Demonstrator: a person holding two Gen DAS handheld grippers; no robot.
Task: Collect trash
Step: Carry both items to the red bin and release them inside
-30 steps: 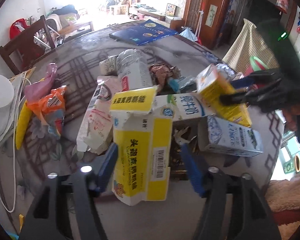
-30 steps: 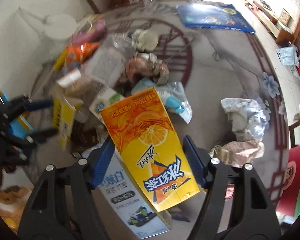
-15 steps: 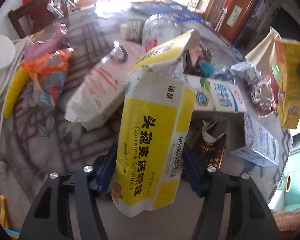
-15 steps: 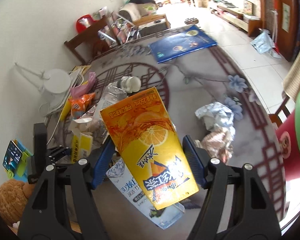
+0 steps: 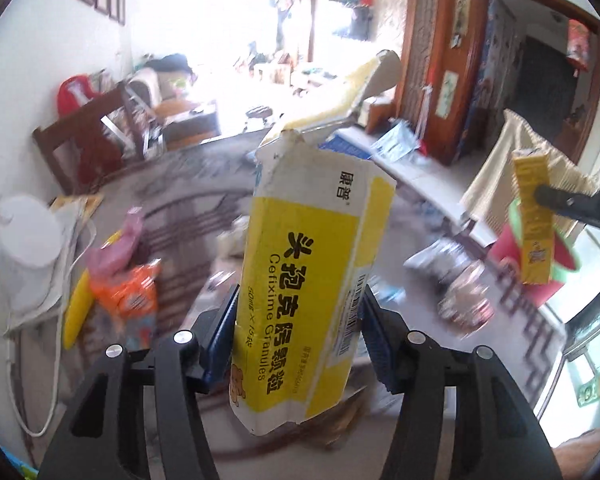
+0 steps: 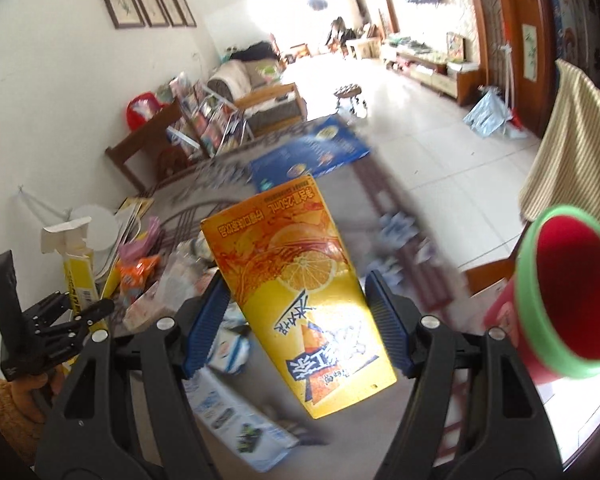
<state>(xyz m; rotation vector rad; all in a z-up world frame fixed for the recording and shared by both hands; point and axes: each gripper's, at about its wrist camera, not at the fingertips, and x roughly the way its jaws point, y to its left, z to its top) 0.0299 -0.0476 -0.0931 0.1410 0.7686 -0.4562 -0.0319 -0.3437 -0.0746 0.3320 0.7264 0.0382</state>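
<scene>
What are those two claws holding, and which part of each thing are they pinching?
The left claw pinches the yellow medicine box by its lower sides. The right claw grips the orange drink carton across its middle.

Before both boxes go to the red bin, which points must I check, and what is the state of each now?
1. Left gripper clamps the yellow medicine box: ok; its jaws have just been closing onto it.
2. Right gripper clamps the orange drink carton: ok.
3. Both boxes lifted off the table: ok.
4. Red bin mouth open and unblocked: ok.
5. Torn flap on the medicine box attached firmly: cannot tell.
6. Drink carton empty: cannot tell.
</scene>
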